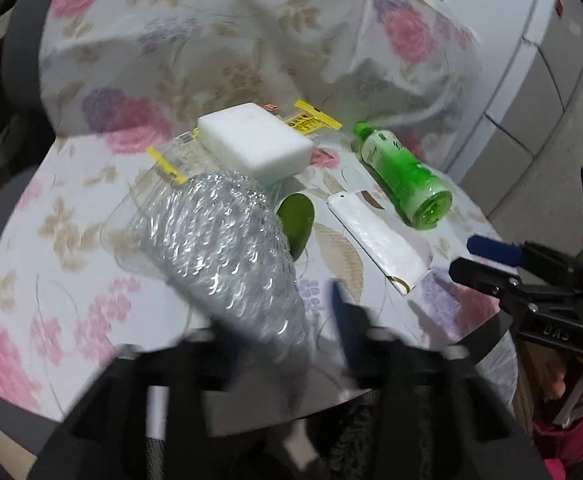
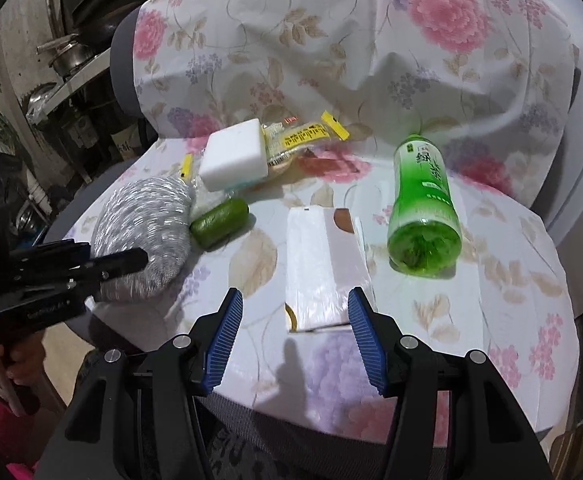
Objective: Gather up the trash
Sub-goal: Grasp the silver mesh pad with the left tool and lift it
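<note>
Lying btwn open right claw (image 2: 293,338) pads: white packet (image 2: 323,268).

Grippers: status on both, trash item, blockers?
Left gripper at the silver bubble wrap, grip unclear. Right gripper open, short of the white packet. Green bottle lying to its right, apart.

Right gripper (image 2: 291,320) jaws apart, left gripper (image 1: 283,320) blurred

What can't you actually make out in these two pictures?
- Left hand-held gripper: blurred in the left wrist view, so its grip on the silvery scrubber is unclear.
- Yellow wrapper: partly hidden behind the white sponge in the right wrist view; print unreadable.
- White packet: glare hides any print.
- Green bottle: contents unclear.
</note>
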`<state>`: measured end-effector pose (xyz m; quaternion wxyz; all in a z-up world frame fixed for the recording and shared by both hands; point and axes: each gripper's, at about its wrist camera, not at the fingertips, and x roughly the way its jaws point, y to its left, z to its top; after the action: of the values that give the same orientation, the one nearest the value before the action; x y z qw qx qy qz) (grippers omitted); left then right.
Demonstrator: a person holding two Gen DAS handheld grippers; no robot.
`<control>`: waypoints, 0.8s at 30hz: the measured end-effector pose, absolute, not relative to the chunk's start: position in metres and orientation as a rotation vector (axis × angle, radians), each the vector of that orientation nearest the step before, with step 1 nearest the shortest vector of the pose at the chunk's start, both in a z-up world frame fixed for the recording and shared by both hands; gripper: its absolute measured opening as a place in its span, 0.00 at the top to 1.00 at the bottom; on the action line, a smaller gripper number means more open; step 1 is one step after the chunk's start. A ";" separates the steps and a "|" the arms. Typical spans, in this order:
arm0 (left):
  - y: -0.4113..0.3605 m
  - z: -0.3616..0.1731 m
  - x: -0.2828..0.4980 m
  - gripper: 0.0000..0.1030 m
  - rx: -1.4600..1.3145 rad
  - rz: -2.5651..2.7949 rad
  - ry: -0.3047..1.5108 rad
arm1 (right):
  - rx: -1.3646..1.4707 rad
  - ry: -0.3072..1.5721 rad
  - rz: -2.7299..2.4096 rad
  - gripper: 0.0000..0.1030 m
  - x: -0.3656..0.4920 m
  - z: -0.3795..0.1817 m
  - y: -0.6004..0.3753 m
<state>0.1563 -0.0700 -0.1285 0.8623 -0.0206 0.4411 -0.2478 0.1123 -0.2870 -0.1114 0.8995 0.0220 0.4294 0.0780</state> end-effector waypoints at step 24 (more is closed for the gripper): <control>-0.064 -0.152 0.165 0.19 -0.078 -0.134 0.951 | 0.065 0.891 0.152 0.42 0.105 -0.116 -0.292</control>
<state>0.1653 -0.0643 -0.1523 0.8863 -0.0375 0.4572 -0.0643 0.1048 -0.2921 -0.1165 0.8991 0.0312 0.4305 0.0733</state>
